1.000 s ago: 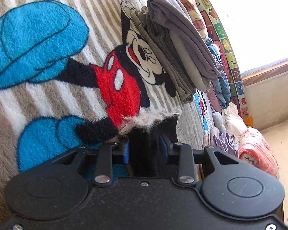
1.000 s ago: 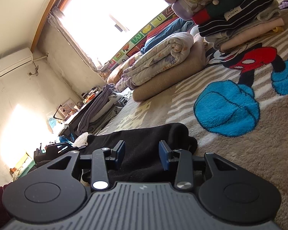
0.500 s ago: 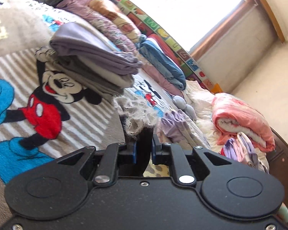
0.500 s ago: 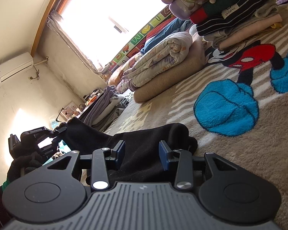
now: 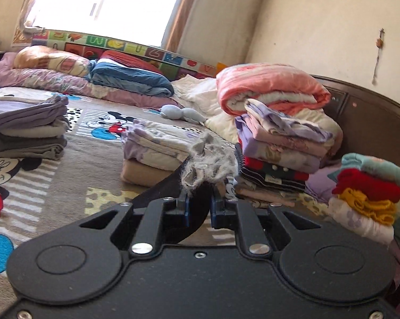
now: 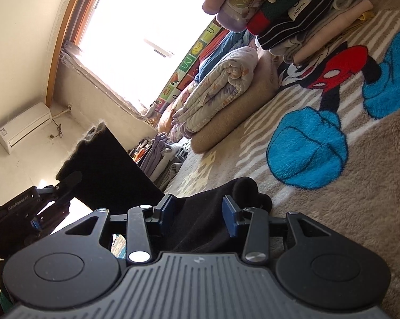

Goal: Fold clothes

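A black garment with a fuzzy grey lining (image 5: 210, 162) hangs from my left gripper (image 5: 199, 207), which is shut on its edge and held up above the bed. In the right wrist view that lifted edge (image 6: 107, 170) stretches taut up to the left gripper (image 6: 64, 186) at the left. The rest of the garment (image 6: 242, 188) lies bunched on the cartoon-mouse blanket (image 6: 333, 212). My right gripper (image 6: 198, 214) sits low on the blanket, its fingers apart on either side of the bunched black cloth.
Folded stacks stand around the bed: grey and lilac (image 5: 24, 130) at left, pale floral (image 5: 152, 148) ahead, a tall mixed pile (image 5: 279, 143) under a pink blanket (image 5: 269, 85), and a red-yellow pile (image 5: 367, 194) by the dark headboard (image 5: 373, 111).
My left gripper shut on the garment's edge and rose, swinging from facing the blanket to facing across the bed; the black cloth now stretches upward. The right gripper stayed in place.
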Motion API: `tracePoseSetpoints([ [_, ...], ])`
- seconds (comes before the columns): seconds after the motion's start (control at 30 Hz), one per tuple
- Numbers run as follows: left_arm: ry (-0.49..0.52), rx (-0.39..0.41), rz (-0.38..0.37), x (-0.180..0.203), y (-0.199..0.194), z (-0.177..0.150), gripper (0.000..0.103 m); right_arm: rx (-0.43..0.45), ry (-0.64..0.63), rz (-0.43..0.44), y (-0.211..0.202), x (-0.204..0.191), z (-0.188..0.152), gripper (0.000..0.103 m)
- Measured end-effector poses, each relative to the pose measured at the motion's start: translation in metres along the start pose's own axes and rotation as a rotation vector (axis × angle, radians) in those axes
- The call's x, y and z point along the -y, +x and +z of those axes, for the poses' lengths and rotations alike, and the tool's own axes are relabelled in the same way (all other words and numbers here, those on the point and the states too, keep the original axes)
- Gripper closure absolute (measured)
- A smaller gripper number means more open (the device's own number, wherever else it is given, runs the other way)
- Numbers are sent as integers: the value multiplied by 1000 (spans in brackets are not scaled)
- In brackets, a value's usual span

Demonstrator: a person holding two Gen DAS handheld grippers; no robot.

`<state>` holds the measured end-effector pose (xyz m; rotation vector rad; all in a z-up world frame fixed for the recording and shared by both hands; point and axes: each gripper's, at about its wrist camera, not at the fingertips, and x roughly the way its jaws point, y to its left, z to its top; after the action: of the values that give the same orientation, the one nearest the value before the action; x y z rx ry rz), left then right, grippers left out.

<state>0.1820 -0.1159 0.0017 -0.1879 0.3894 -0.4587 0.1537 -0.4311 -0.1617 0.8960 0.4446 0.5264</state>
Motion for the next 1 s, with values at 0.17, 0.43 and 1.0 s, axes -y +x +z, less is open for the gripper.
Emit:
tracePoseSetpoints([
  [0.17, -117, 49, 72, -24, -8, 11, 93, 3, 1, 1, -2, -1, 1, 61],
  [0.43, -558, 169, 226, -166, -64, 31, 94, -22, -120, -46, 3, -18, -5, 62],
  [1.0, -915, 114, 343, -260, -154, -87, 95, -16, -312, -144, -1, -56, -16, 57],
])
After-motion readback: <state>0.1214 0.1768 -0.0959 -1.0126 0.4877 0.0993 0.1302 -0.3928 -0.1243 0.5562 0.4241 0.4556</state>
